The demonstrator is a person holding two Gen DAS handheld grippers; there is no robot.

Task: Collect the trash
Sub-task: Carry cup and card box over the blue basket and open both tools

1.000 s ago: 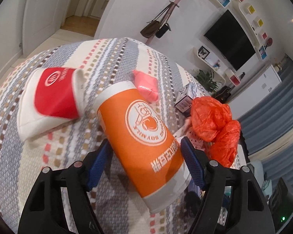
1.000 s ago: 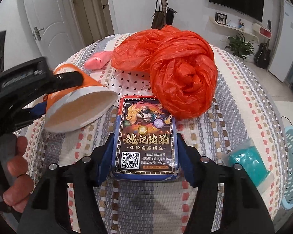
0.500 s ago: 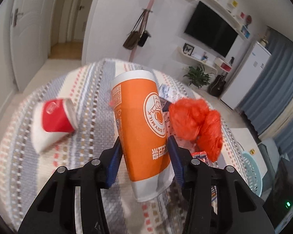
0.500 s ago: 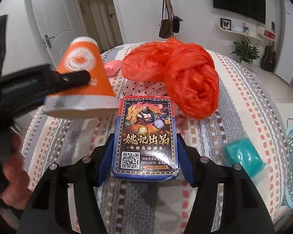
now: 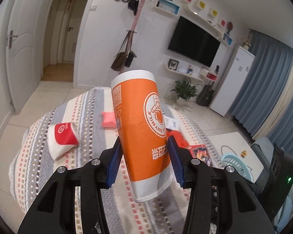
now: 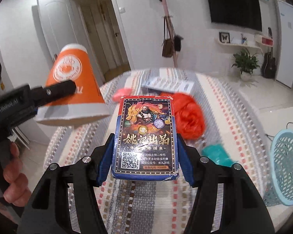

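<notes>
Gripping, left side: left gripper (image 5: pixel 144 154) is clamped on the orange paper cup (image 5: pixel 141 128), blue pads pressed against both of its sides, the cup lifted off the table with its mouth toward the camera and its base pointing up and away.
Gripping, right side: right gripper (image 6: pixel 144 152) is closed on the card box (image 6: pixel 144 138), a dark printed pack with a dragon figure and a QR code, held clear above the table.
Cup from the right wrist view: seen at the left, mouth downward; its lower rim looks dented, though blur makes that uncertain.
Table: round, covered by a striped woven cloth (image 5: pixel 87 136); its near edge is hidden behind both grippers.
Red paper cup (image 5: pixel 63 136): lying on its side near the table's left edge, well apart from the held cup.
Pink packet (image 5: pixel 108 119): toward the far edge, blurred, partly cut off by the orange cup.
Orange plastic bag (image 6: pixel 189 119): crumpled near the table's middle, partly behind the card box; only a sliver shows in the left wrist view.
Teal wrapper (image 6: pixel 216 154): near the right edge, smeared by blur, shape unclear.
White box (image 6: pixel 171 84): at the far edge, blurred, print unreadable.
Light blue basket (image 6: pixel 285 163): on the floor beside the table's right edge, contents not visible.
Person's hand (image 6: pixel 11 167): at the left, fingers wrapped on the left gripper's handle, partly out of frame.
</notes>
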